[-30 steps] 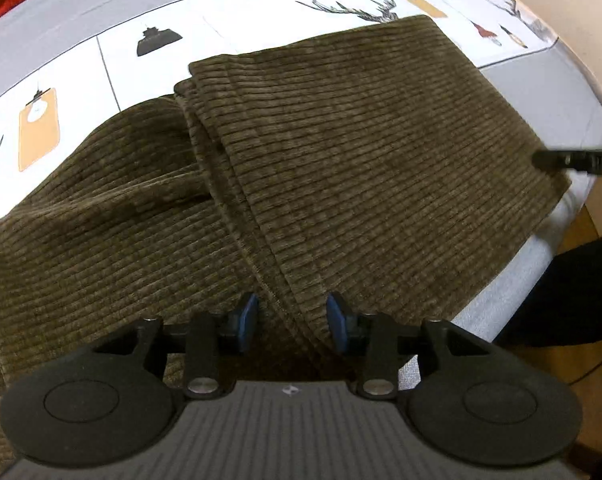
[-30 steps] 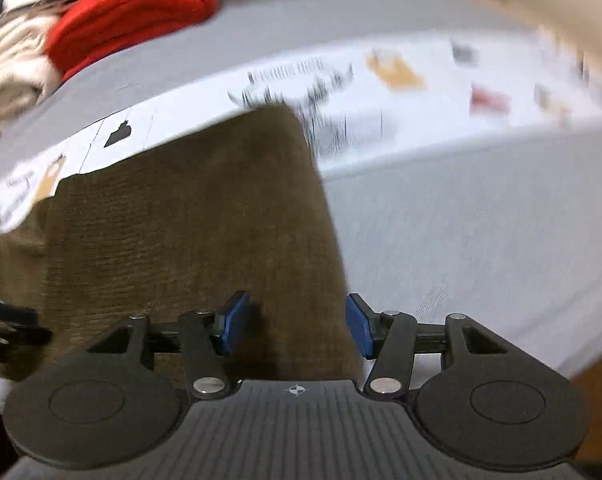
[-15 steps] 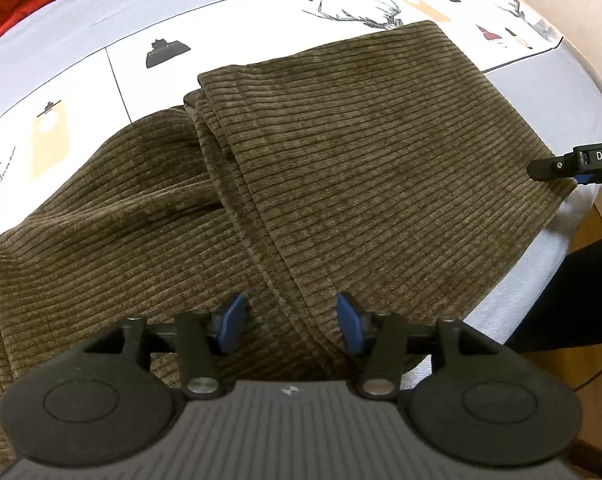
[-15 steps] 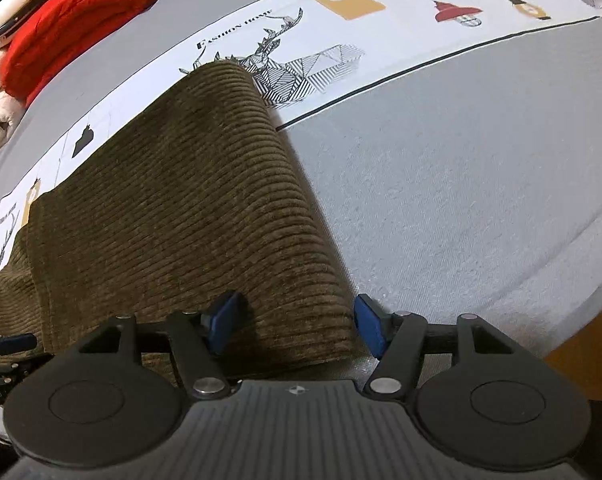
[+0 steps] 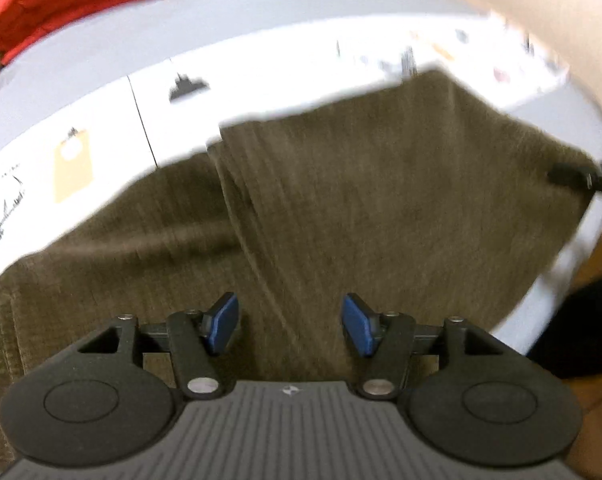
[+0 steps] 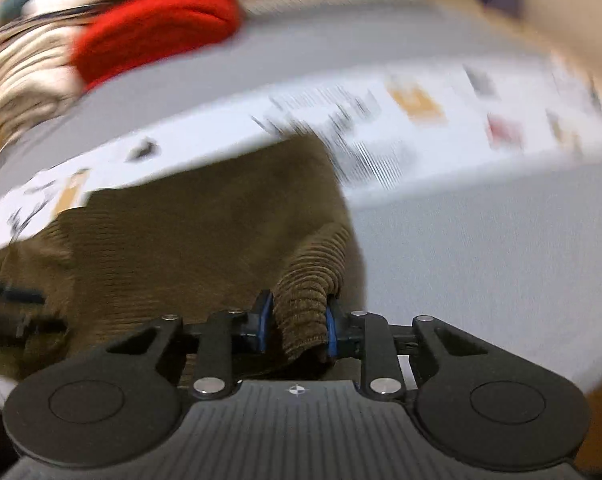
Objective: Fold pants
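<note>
Brown corduroy pants point(image 5: 341, 208) lie folded on a grey bed with a white printed strip. My left gripper point(image 5: 289, 326) is open above the near edge of the pants, over a lengthwise fold line. My right gripper point(image 6: 297, 328) is shut on a bunched corner of the pants point(image 6: 309, 280) at their right near edge and lifts it off the bed. The right gripper's tip shows at the right edge of the left wrist view point(image 5: 581, 178). Both views are motion-blurred.
A red garment point(image 6: 157, 36) and a pile of light clothes point(image 6: 25, 76) lie at the far left of the bed. The grey bed cover point(image 6: 481, 260) spreads right of the pants. The bed's near edge point(image 5: 561, 264) drops off at the right.
My right gripper closed on the right corner of the pants and raised it. My left gripper opened wider and pulled back and up a little.
</note>
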{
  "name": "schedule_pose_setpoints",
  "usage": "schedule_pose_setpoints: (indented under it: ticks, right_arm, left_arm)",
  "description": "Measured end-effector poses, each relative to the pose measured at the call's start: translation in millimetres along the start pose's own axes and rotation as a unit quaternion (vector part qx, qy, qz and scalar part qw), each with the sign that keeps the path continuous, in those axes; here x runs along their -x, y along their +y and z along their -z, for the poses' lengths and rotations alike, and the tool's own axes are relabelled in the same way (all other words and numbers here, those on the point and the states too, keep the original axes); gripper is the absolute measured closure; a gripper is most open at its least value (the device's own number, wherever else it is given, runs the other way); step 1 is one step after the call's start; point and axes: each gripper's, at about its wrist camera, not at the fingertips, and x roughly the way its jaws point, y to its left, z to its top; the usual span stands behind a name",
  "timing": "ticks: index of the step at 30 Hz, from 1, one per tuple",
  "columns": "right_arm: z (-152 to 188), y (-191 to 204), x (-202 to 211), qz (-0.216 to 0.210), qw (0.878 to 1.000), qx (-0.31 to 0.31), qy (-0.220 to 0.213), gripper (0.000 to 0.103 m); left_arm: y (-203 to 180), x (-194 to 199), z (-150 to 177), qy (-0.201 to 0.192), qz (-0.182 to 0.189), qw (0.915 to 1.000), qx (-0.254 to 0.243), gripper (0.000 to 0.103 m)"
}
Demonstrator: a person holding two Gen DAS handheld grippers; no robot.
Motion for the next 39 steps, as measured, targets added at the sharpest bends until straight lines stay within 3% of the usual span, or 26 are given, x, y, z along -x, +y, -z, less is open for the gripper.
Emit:
schedule_pose_setpoints:
  ticks: [2,5,8,11,18,24,26,27,29,30,31,33,37,39]
  right_arm:
    - [2.0,26.4,20.5,-0.016,0.994,0.086,-0.061,0.077]
    - [13.8,61.9,41.7,-0.055,0.972,0.187,-0.127,0.077]
    - [24.6,84.2,47.4,-0.098,0.959,0.223,-0.144,0.077]
    - [32.4,102.5,46.5,-0.116,0.948,0.259,-0.148,0.077]
    - [42.4,134.2,46.7,-0.138,0.922,0.324,-0.159,0.078]
    - [63.9,164.5,58.1,-0.156,0.887,0.395,-0.181,0.078]
    - [70.7,170.7,60.6,-0.165,0.877,0.413,-0.182,0.078]
    - [73.6,172.7,60.6,-0.168,0.873,0.419,-0.183,0.078]
    - [76.4,173.8,61.8,-0.171,0.869,0.427,-0.184,0.078]
    - [76.5,173.2,62.5,-0.172,0.869,0.426,-0.184,0.078]
    - [75.2,171.6,63.0,-0.174,0.871,0.422,-0.184,0.078]
    - [65.1,170.3,61.6,-0.179,0.876,0.409,-0.181,0.078]
    - [64.3,166.7,62.5,-0.183,0.879,0.403,-0.179,0.075]
    - [62.0,165.4,58.0,-0.187,0.88,0.4,-0.176,0.069]
  left_arm:
    - [7.6,15.1,-6.8,-0.049,0.028,0.9977,0.036,0.038]
    - [16.5,35.2,-14.9,-0.118,0.09,0.9848,0.09,0.027]
    - [16.9,45.0,-18.9,-0.15,0.159,0.9696,0.111,0.021]
    - [4.6,47.6,-21.8,-0.159,0.2,0.9622,0.094,0.017]
    - [-28.0,46.3,-21.7,-0.162,0.208,0.9638,0.035,0.017]
    - [-28.5,45.7,-22.3,-0.167,0.191,0.9667,0.033,0.017]
    - [-28.5,42.3,-26.5,-0.162,0.17,0.9716,0.031,0.02]
    - [-26.7,39.7,-26.3,-0.157,0.165,0.9732,0.033,0.027]
    - [-24.2,33.4,-28.3,-0.143,0.156,0.9766,0.038,0.047]
    - [-23.4,30.1,-28.3,-0.135,0.149,0.9789,0.037,0.063]
    - [-21.2,28.1,-28.2,-0.13,0.142,0.9807,0.036,0.071]
    - [-18.7,26.3,-28.7,-0.126,0.129,0.9829,0.034,0.078]
    - [-13.4,24.1,-27.6,-0.119,0.119,0.9852,0.033,0.082]
    - [-11.9,24.8,-24.7,-0.113,0.107,0.9873,0.033,0.082]
